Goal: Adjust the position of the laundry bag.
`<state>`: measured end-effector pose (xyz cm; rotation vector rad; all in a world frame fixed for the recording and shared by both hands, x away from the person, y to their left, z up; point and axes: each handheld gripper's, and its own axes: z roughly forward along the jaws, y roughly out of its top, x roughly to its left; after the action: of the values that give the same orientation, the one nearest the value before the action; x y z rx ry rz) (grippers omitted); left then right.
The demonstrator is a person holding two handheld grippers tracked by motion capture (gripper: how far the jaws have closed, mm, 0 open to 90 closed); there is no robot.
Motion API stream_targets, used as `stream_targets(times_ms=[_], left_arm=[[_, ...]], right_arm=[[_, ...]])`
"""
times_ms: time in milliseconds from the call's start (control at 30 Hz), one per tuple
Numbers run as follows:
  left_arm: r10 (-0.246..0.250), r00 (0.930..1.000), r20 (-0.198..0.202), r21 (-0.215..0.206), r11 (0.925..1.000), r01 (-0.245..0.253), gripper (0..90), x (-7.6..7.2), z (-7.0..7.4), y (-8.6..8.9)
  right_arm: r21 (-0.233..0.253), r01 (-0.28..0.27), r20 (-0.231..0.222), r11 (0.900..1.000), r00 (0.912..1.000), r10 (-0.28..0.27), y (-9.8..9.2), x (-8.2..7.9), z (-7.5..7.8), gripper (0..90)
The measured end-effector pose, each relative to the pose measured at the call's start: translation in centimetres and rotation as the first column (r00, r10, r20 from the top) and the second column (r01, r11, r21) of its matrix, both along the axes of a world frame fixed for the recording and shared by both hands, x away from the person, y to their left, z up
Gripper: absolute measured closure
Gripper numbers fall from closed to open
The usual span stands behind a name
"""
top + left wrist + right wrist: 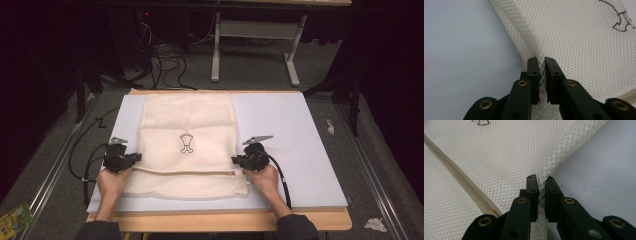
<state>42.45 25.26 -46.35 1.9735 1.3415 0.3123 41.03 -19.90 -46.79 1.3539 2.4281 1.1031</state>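
Observation:
A cream mesh laundry bag (187, 125) lies flat on the pale blue mat (295, 130), with a small brown emblem (186, 143) at its middle and a zipper (185, 172) running across near its front end. My left gripper (134, 158) pinches the bag's left edge just above the zipper. In the left gripper view the left gripper (542, 66) has a fold of the mesh bag (579, 37) clamped between its jaws. My right gripper (235, 160) holds the right edge at the zipper's end. The right gripper (542, 185) grips a fold of mesh bag (506, 157), with the zipper (456, 180) to its left.
The mat rests on a wooden table (330, 220). Cables (87, 165) trail off the left side over a floor rail. Crumpled paper bits (375, 224) lie on the floor at right, a green packet (15, 217) at the lower left, and a white table frame (255, 40) stands behind.

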Motion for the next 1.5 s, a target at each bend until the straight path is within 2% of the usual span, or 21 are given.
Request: stream_targets(times_ms=[200,533,1167,1367,1500], left_arm=[[0.003,0.9999,0.014,-0.021,0.9998,-0.003,84.2,-0.1,0.2,0.0],[-0.018,0.9984,0.053,-0.055,0.9983,0.021,84.2,0.0,0.7,-0.7],[-0.066,0.9962,0.057,-0.084,0.9939,0.071,84.0,0.5,1.1,-3.3],[-0.084,0.9943,0.065,-0.078,0.993,0.089,84.1,0.8,1.3,-4.3],[-0.088,0.9938,0.068,-0.098,0.9908,0.094,84.2,0.9,1.4,-4.7]], right_arm=[[0.017,0.008,0.01,1.0,0.9999,-0.008,-0.2,0.0,0.2,85.5],[0.029,0.032,0.038,0.999,0.9987,-0.033,-1.3,-0.2,0.7,85.5],[0.052,0.101,0.062,0.993,0.9926,-0.104,-4.5,-0.6,1.4,85.4],[0.056,0.124,0.07,0.991,0.9893,-0.128,-5.5,-0.7,1.6,85.5],[0.052,0.134,0.074,0.99,0.9878,-0.137,-6.0,-0.8,1.7,85.5]])
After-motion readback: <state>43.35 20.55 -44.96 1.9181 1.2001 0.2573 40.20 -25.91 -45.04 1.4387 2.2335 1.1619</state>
